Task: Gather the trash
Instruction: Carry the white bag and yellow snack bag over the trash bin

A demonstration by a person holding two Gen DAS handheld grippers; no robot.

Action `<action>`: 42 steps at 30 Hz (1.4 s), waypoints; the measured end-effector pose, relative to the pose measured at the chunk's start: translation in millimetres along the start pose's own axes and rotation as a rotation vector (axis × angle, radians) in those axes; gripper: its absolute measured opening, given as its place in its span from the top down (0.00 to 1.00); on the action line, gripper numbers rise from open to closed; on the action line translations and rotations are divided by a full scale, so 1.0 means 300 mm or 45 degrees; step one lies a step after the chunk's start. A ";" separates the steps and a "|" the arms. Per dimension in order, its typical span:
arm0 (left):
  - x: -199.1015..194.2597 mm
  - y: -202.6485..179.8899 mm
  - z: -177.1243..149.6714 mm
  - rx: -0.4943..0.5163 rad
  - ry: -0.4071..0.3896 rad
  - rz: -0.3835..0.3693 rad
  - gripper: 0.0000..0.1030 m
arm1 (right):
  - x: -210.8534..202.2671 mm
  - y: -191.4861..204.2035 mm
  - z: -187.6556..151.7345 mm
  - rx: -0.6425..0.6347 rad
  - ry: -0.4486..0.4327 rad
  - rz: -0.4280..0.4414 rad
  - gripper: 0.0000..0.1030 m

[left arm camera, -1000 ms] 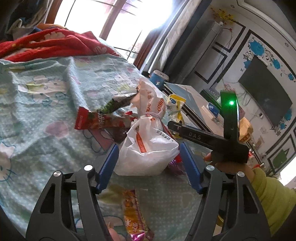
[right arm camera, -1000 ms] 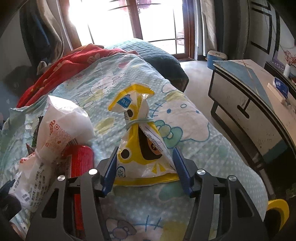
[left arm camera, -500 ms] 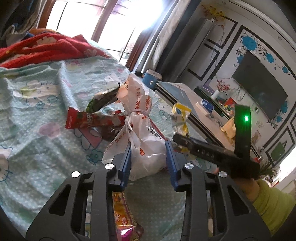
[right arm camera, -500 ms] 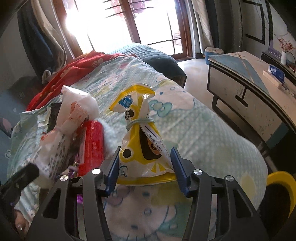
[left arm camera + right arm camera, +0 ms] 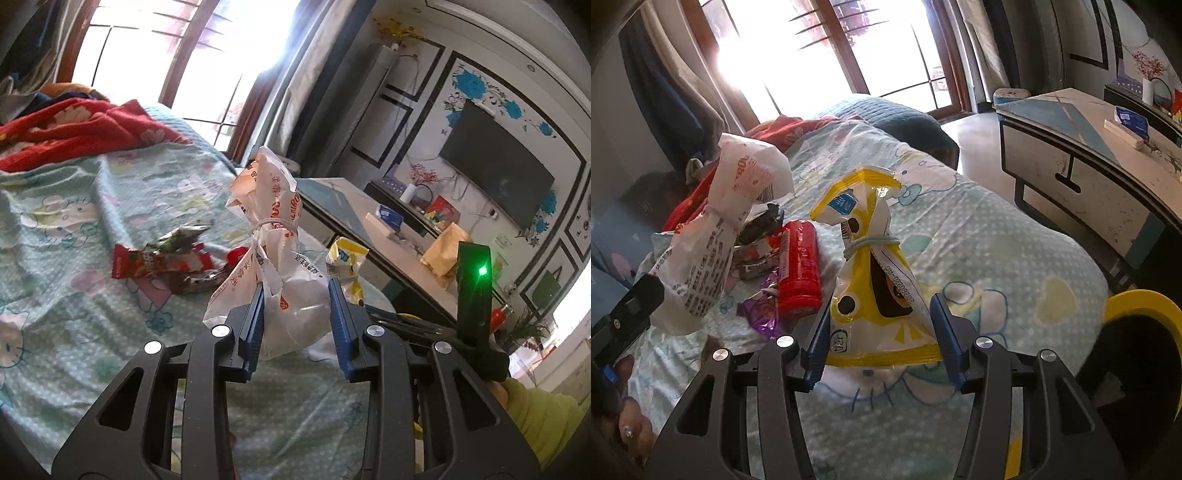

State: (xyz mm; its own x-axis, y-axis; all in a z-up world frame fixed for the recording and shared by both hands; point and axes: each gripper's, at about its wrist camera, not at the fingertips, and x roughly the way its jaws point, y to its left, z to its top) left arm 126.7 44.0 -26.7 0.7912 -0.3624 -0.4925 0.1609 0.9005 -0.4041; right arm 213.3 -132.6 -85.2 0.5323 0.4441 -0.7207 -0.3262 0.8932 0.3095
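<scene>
My left gripper [image 5: 295, 325] is shut on a tied white plastic bag [image 5: 280, 273] with red print and holds it above the bed. The same bag shows at the left of the right wrist view [image 5: 713, 236]. My right gripper [image 5: 881, 332] is shut on a yellow snack bag [image 5: 875, 295] tied with a rubber band, lifted off the bed; it also shows in the left wrist view [image 5: 345, 264]. On the bed lie a red can [image 5: 798, 269], a purple wrapper [image 5: 762, 314], a red wrapper [image 5: 147, 264] and a dark wrapper [image 5: 195, 280].
The bed has a light green cartoon sheet [image 5: 74, 295] and a red blanket [image 5: 74, 133] at its far end. A low table [image 5: 1089, 155] stands to the right of the bed. A yellow-rimmed bin [image 5: 1137, 350] sits by the bed's near right corner.
My left gripper closed on the white bag and lifted it off the bed. My right gripper stayed shut on the yellow bag and rose with it, moving a little back.
</scene>
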 end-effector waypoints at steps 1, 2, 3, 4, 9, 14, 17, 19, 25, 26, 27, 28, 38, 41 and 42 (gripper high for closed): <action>-0.006 -0.007 0.001 0.005 -0.006 -0.005 0.75 | -0.014 -0.003 -0.003 0.006 -0.007 0.003 0.53; -0.010 -0.014 0.001 0.010 -0.012 -0.011 0.75 | -0.024 -0.006 -0.006 0.010 -0.012 0.006 0.53; -0.017 -0.026 0.004 0.018 -0.017 -0.019 0.75 | -0.039 -0.009 -0.010 0.014 -0.019 0.011 0.52; -0.020 -0.035 0.006 0.024 -0.021 -0.024 0.75 | -0.054 -0.012 -0.015 0.019 -0.027 0.013 0.52; -0.042 -0.081 0.010 0.058 -0.045 -0.052 0.75 | -0.119 -0.042 -0.028 0.048 -0.058 0.015 0.53; -0.053 -0.122 0.006 0.091 -0.054 -0.075 0.75 | -0.192 -0.077 -0.032 0.068 -0.101 0.004 0.53; -0.057 -0.147 0.002 0.109 -0.057 -0.089 0.75 | -0.231 -0.103 -0.031 0.081 -0.126 -0.007 0.53; -0.057 -0.164 -0.003 0.124 -0.056 -0.099 0.75 | -0.259 -0.123 -0.034 0.090 -0.143 -0.016 0.53; -0.049 -0.209 -0.022 0.158 -0.045 -0.126 0.75 | -0.324 -0.181 -0.039 0.116 -0.181 -0.053 0.53; -0.048 -0.214 -0.024 0.164 -0.043 -0.131 0.75 | -0.337 -0.191 -0.042 0.120 -0.187 -0.060 0.53; -0.046 -0.221 -0.028 0.171 -0.039 -0.137 0.75 | -0.350 -0.201 -0.044 0.123 -0.193 -0.068 0.53; -0.045 -0.229 -0.032 0.175 -0.037 -0.144 0.75 | -0.363 -0.213 -0.047 0.127 -0.198 -0.078 0.53; -0.012 -0.319 -0.083 0.239 0.013 -0.215 0.75 | -0.490 -0.323 -0.099 0.171 -0.250 -0.171 0.53; 0.009 -0.349 -0.106 0.262 0.040 -0.236 0.75 | -0.517 -0.355 -0.115 0.193 -0.264 -0.194 0.53; 0.015 -0.355 -0.114 0.267 0.047 -0.241 0.75 | -0.527 -0.366 -0.120 0.199 -0.268 -0.202 0.53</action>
State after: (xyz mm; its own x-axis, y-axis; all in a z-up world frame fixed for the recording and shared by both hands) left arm 93.0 -61.7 -12.2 0.7138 -0.5343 -0.4528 0.4255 0.8444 -0.3256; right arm 136.9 -303.3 -27.4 0.7226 0.2886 -0.6281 -0.1108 0.9453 0.3069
